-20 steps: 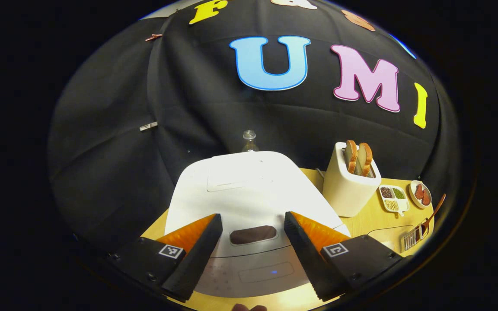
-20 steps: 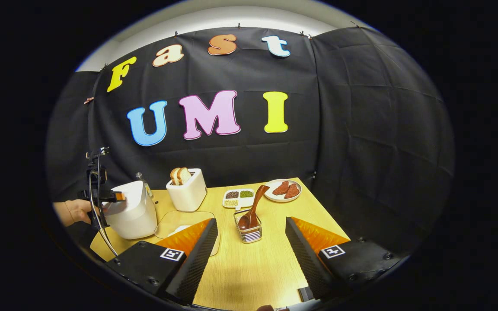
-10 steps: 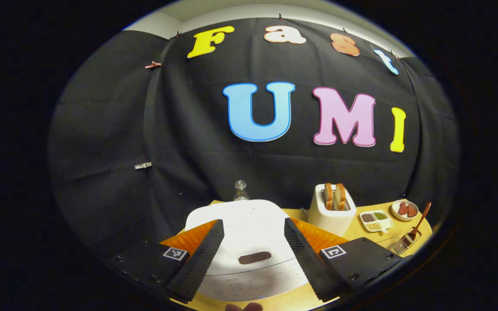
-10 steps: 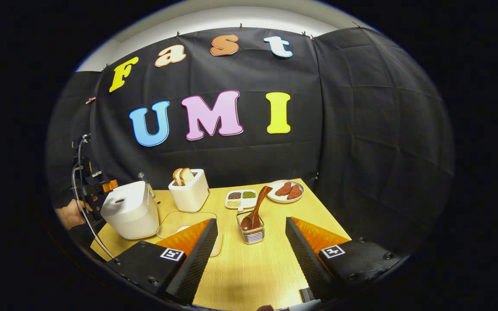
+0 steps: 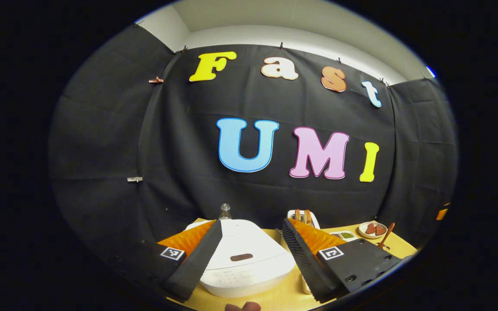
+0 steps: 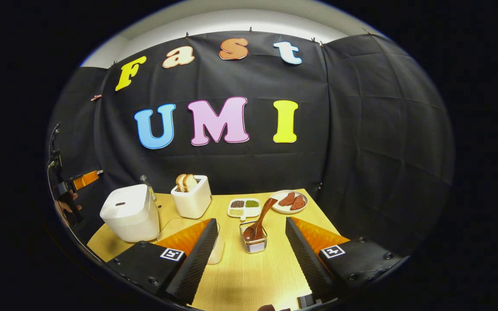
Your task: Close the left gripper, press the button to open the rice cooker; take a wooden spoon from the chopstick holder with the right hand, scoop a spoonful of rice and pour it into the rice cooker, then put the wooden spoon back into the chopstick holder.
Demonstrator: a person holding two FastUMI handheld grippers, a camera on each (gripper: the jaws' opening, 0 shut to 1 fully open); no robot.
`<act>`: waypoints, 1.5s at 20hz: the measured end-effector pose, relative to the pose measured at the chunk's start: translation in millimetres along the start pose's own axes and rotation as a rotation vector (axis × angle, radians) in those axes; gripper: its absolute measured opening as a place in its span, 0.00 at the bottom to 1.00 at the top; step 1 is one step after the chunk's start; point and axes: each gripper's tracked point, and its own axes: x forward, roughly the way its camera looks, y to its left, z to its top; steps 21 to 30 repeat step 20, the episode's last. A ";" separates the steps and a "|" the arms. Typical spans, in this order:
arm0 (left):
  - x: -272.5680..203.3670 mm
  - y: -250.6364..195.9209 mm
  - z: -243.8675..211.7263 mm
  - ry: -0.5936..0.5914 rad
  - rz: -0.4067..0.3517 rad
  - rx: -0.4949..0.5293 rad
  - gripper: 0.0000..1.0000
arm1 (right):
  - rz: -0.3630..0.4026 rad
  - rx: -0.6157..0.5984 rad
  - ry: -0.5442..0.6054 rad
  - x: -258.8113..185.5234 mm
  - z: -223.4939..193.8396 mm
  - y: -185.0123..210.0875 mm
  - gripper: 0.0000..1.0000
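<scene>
Right gripper view, nearest first: the right gripper has its fingers spread wide and empty over the wooden surface. Just beyond the gap between them stands the chopstick holder with the wooden spoon leaning in it. Farther left, the rice cooker sits with its lid down; the left gripper hangs beside it, apart. In the left gripper view its fingers are also spread, the cooker's button lying between and beyond them. A shut lid and a stowed spoon fit either the outset or a finished round with the lid closed again.
</scene>
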 end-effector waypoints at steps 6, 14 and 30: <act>-37.5 -1.8 20.7 -0.033 -0.029 0.006 0.97 | 0.011 -0.030 -0.067 -0.5 31.9 7.4 0.99; -82.6 -11.6 56.0 -0.106 -0.065 -0.004 0.97 | 0.040 -0.013 -0.148 -5.4 69.6 22.8 0.98; -111.8 -10.4 66.9 -0.113 -0.077 -0.003 0.97 | 0.045 -0.024 -0.216 -15.7 93.3 31.5 0.98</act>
